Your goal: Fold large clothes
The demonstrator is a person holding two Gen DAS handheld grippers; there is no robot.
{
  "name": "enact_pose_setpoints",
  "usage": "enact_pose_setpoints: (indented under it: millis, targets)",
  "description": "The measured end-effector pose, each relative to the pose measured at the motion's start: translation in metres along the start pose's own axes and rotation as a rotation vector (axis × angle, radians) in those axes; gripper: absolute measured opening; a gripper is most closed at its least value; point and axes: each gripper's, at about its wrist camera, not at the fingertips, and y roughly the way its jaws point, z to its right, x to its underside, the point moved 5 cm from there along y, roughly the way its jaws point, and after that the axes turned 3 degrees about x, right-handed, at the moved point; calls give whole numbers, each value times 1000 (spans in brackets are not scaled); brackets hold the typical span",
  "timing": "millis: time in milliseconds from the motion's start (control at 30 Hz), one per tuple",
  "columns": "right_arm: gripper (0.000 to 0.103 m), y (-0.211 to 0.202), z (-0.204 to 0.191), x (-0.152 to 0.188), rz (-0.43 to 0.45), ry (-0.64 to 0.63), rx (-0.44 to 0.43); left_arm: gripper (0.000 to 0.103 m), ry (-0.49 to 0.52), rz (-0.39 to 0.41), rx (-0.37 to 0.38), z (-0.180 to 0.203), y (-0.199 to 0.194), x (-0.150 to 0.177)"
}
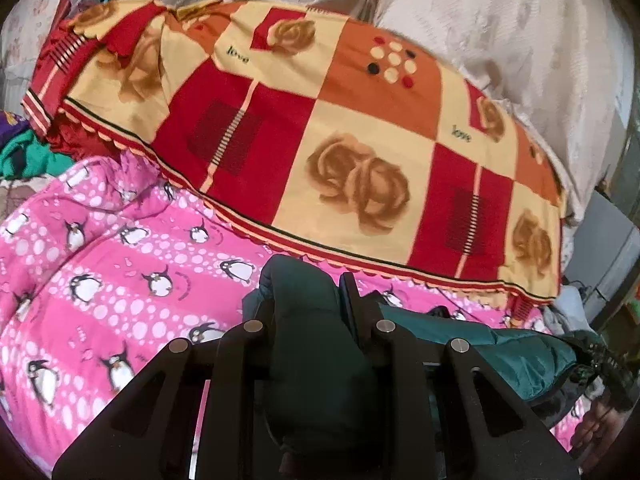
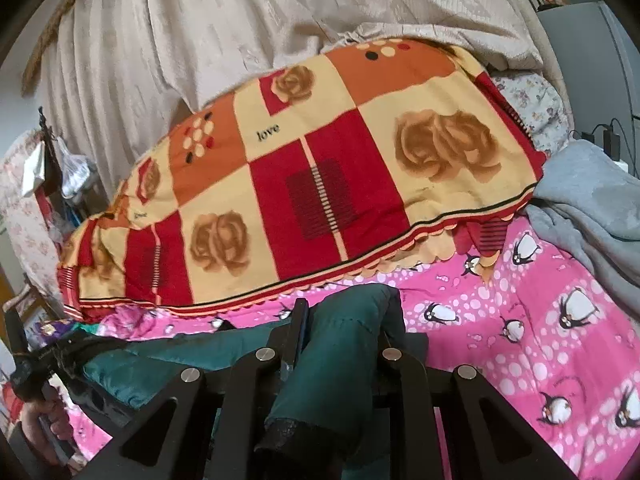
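the left gripper (image 1: 310, 280) has its black fingers pinched tight on a bunched fold of the dark teal padded garment (image 1: 500, 356), a quilted, slightly shiny fabric that fills the gap between the jaws and runs off toward 3 o'clock in the left wrist view. the right gripper (image 2: 348, 304) is clamped the same way on another bunch of that garment (image 2: 160, 360) — in the right wrist view the cloth trails away toward 9 o'clock, where the other gripper and a hand (image 2: 44, 420) around its handle show at the frame's edge. a strip of black trim hangs from the pinched cloth low in that view. the garment thus stretches between the two grippers, just above the pink bedcover printed with penguins and white dots (image 1: 120, 280), though whether it touches the cover cannot be told. beyond both grippers, toward 12 o'clock, lies a big soft bundle covered in a red, orange and cream checked cloth with brown roses and the word "love" (image 1: 340, 140), resting on the pink cover. behind it hangs a pale beige patterned curtain (image 2: 240, 20). in the right wrist view a grey blanket (image 2: 592, 208) is heaped at 3 o'clock on the cover — a green and purple heap of cloth (image 1: 20, 152) sits at 9 o'clock in the left view.
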Motion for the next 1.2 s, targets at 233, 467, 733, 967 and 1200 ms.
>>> enact_pose_setpoints:
  millis: [233,467,733,967,1200]
  targets:
    - [17,54,22,10,-62,49,32,20,-21,-20,-42,-1,52,3]
    - [17,98,19,9,-82,-6,58,20,-31,-50,-94,-15,90,13]
    - [17,130,23,21,-153,-19,78,21,2,-144,-162,-26,130,28]
    - [18,161,36,39,-242,4,90,23,-39,-184,-141,-37,157,35]
    - [20,179,42,49,-283,36,89,23,-47,-205,-124,-38,172,39]
